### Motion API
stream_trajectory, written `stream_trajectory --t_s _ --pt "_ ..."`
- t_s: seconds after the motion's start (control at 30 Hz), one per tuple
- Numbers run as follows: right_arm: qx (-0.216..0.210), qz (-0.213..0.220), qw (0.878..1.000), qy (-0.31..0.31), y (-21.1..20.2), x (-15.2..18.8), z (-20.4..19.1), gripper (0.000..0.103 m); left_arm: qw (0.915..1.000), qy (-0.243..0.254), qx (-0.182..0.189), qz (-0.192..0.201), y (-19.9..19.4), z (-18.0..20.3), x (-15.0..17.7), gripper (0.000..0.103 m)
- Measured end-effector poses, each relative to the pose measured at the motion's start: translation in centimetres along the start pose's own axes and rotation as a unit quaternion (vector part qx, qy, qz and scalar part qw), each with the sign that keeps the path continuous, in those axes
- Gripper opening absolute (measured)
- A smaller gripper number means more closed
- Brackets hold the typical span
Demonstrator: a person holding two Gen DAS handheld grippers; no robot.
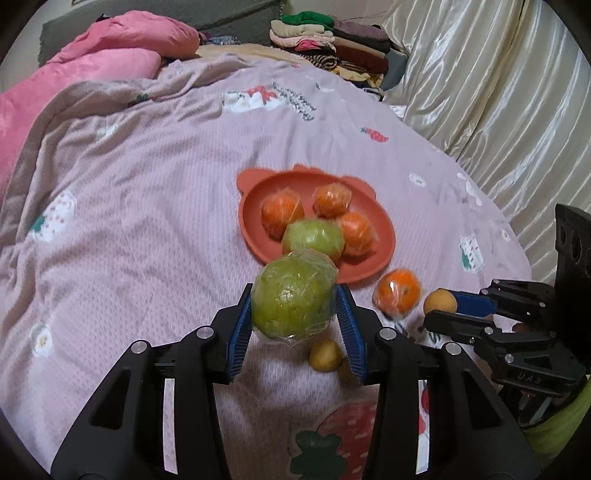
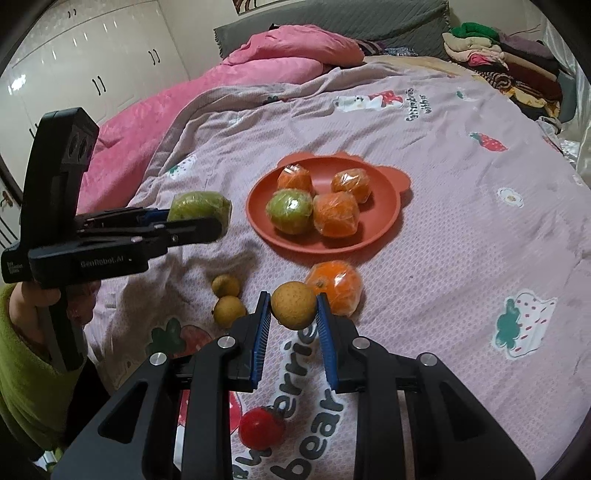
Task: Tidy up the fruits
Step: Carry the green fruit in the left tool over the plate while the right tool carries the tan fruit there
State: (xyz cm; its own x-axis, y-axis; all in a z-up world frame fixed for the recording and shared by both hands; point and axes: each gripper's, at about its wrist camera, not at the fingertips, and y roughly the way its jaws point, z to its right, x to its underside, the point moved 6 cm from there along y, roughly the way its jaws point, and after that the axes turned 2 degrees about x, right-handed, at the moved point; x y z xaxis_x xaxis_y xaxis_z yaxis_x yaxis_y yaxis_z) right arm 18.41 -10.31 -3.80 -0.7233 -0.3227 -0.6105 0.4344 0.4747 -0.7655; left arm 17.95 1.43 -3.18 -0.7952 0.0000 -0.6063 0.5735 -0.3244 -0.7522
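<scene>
Left gripper (image 1: 293, 314) clamps wrapped green fruit (image 1: 293, 295), right gripper (image 2: 293, 314) pinches small yellow fruit (image 2: 293, 304); plate (image 2: 258, 218) at 12 o'clock holds four, several loose

A lilac bedspread (image 2: 424, 155) printed with strawberries, small bears and lettering covers the bed, wrinkled toward its left edge. A pink quilt (image 2: 236, 77) lies bunched along that left edge and up to the head of the bed, partly overlapping the bedspread. Behind it a grey padded headboard (image 2: 332, 18) runs across the top. At the far right corner of the bed a pile of folded clothes (image 2: 502, 59) is stacked, a green piece on top. White wardrobe doors (image 2: 92, 55) with dark handles stand beyond the left edge. Cream satin curtains (image 1: 480, 81) hang in folds along the right edge.
</scene>
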Motion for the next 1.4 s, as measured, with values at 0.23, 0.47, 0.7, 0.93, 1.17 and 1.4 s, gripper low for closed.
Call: stream_trajectory --t_s 0.23,0.47,0.7,0.93,1.17,1.4 --pt "0.005 0.015 1.000 0.006 -0.8 -1.4 1.2 0.024 1.0000 0.007 -0.004 0.005 0.2 0.3 -1.5 0.035" --pt "0.016 0.030 0.999 0.003 -1.2 -3.2 2.4 0.024 0.9999 0.012 -0.007 -0.001 1.0 0.2 -2.3 0.035" --pt "0.022 0.035 0.999 0.003 -0.9 -4.5 3.4 0.024 0.9998 0.011 -0.013 -0.004 1.8 -0.2 -2.8 0.035" --pt "0.026 0.030 0.999 0.000 -0.1 -5.3 4.1 0.024 0.9996 0.012 -0.023 -0.009 2.9 -0.6 -3.3 0.032" --pt "0.029 0.023 0.999 -0.002 1.0 -5.9 4.4 0.024 0.9996 0.009 -0.025 -0.009 3.6 -1.0 -3.7 0.032" --pt "0.032 0.019 0.999 -0.005 2.3 -6.8 4.9 0.024 0.9993 0.010 -0.035 -0.008 4.2 -1.3 -4.4 0.032"
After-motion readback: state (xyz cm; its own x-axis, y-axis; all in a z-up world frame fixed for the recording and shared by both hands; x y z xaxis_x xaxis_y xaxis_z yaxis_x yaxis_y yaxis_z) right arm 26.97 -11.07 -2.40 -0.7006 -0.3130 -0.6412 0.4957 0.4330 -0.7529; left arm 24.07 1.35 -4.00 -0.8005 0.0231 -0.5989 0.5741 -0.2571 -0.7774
